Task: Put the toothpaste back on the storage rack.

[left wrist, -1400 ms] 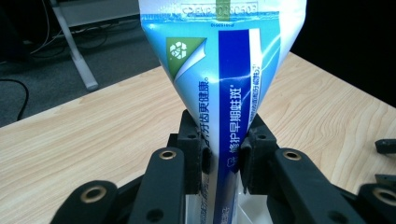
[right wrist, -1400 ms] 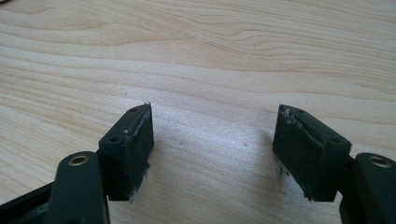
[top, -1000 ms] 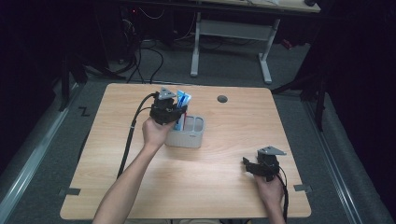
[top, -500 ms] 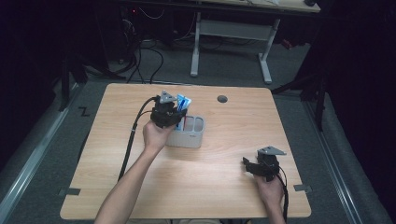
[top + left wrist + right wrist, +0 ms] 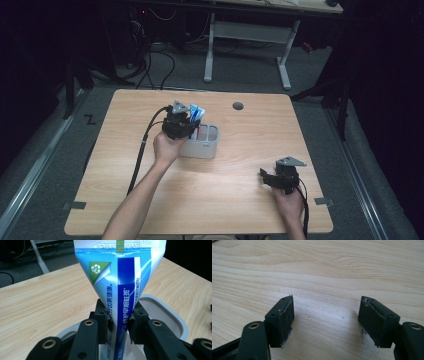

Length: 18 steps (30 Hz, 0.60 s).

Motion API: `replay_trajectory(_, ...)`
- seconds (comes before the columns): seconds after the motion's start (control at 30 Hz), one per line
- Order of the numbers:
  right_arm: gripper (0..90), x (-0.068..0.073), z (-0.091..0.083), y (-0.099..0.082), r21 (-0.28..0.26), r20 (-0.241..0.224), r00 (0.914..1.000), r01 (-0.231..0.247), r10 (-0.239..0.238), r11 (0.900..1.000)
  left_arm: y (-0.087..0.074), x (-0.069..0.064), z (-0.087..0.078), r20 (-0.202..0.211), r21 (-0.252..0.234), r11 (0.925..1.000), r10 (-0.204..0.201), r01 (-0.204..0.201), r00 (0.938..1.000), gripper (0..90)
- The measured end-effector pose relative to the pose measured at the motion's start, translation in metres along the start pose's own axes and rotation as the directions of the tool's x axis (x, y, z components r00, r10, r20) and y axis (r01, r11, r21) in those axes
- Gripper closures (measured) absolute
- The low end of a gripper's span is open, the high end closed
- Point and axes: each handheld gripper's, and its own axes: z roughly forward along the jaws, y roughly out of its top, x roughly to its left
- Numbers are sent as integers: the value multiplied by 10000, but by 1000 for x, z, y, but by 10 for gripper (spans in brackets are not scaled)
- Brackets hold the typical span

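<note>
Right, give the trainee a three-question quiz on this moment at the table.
1. True or false: the left gripper is shut on the blue-and-white toothpaste tube.
2. Which describes the right gripper? A) open over bare wood B) shut on a tube C) inside the holder
3. Fill in: the tube stands over the light grey plastic ____ on the wooden table.

Key: 1 true: its fingers press the tube on both sides. 2 A: nothing lies between its fingers. 3 holder, with several compartments.
</note>
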Motion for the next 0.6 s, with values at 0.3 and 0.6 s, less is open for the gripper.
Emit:
replay_trajectory(0.3, 288, 0, 0, 0, -2, -2, 10000, 4, -4, 10000, -2, 4, -2, 45, -108, 9999, -79, 80, 10000, 720)
replay_trajectory(0.6, 288, 0, 0, 0, 5, 9, 10000, -6, 6, 10000, -2, 6, -3, -10, -83, 10000, 12, -12, 10000, 709)
